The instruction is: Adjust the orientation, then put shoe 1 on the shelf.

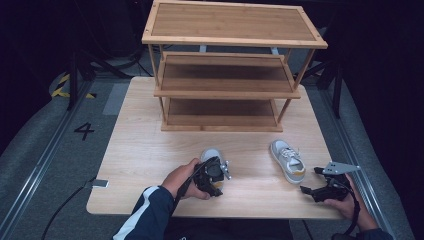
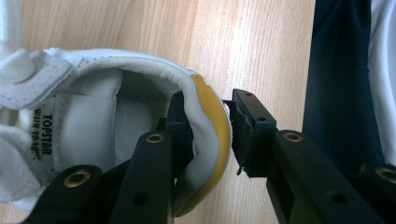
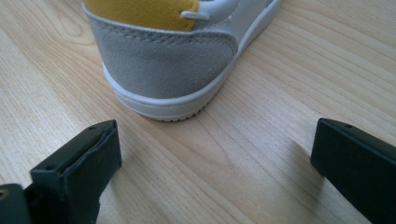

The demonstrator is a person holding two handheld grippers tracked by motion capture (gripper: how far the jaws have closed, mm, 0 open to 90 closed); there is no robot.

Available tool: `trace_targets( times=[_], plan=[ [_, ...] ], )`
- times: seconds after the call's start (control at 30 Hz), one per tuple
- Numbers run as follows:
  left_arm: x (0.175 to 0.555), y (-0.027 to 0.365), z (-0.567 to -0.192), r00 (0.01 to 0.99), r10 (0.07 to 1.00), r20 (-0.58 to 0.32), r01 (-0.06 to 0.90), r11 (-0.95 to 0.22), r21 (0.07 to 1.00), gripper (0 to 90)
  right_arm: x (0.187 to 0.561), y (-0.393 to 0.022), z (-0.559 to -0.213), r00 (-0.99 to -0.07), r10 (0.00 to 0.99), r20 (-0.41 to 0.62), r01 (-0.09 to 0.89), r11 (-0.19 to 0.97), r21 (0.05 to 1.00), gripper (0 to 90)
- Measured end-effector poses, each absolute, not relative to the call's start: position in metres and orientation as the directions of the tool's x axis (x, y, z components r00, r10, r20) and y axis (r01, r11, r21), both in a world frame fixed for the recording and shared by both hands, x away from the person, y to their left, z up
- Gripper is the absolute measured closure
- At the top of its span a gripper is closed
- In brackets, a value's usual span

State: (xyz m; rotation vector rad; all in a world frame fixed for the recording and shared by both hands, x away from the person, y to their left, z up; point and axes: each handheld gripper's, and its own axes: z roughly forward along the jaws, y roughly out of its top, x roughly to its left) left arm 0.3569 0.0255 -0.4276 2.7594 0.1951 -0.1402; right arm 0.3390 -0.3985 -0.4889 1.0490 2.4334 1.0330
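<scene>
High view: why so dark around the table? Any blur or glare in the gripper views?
High view: light falls on the pale wooden table and three-tier bamboo shelf rack; the surroundings go near black. Left gripper view: the white shoe with yellow heel lining is sharp, no glare. Right gripper view: the black jaws are soft, casting faint shadows.

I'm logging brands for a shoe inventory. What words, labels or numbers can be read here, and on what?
"TOPSTAR": printed inside the left shoe, on its insole label.
"WALK TO..": second line of that label, cut off by the strap.
"4": dark numeral on the grey floor left of the table.
Right shoe: no readable text.
</scene>
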Motion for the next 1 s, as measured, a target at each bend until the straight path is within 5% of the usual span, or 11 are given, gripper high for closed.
trace_targets(
  times=[1.0],
  plan=[
    [0.3664, 0.0345, -0.4207, 0.991, 0.062, -0.123, 0.105, -0.919, 0.381, 71.9, 0.3382, -0.3994, -0.4888, -0.686, 0.728, 0.012, 0.512, 0.470, 0.719, 3.8]
  ],
)
